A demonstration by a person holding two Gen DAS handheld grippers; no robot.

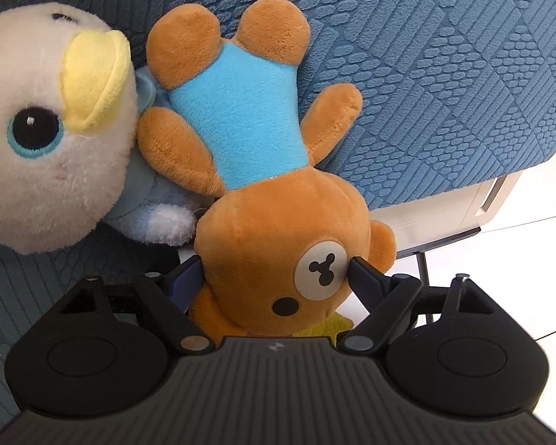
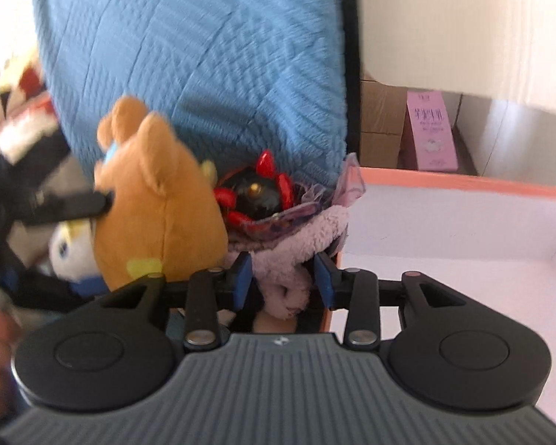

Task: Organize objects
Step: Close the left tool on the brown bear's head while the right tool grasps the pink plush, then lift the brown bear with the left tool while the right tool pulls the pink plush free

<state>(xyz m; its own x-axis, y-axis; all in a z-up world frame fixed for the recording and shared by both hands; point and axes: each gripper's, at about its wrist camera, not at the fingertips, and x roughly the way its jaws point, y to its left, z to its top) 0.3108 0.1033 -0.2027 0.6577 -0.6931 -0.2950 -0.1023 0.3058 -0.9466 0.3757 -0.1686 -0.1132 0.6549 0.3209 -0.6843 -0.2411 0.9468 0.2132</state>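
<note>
left gripper [image 1: 274, 270] fingers holding bear [image 1: 278, 259] head, lower centre, on blue cushion [image 1: 426, 74] | right gripper [image 2: 283, 278] fingers narrow around pink plush [image 2: 289, 259], grip unclear through blur | risk: soft plush slips, misses box [image 2: 463, 222]

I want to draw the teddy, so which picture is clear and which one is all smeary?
Left wrist view: sharp; the brown bear and the white plush show crisp fur, though the fisheye bends the edges. Right wrist view: smeared by motion blur, worst on its left side, so the bear looks soft; the wall glares white.
</note>
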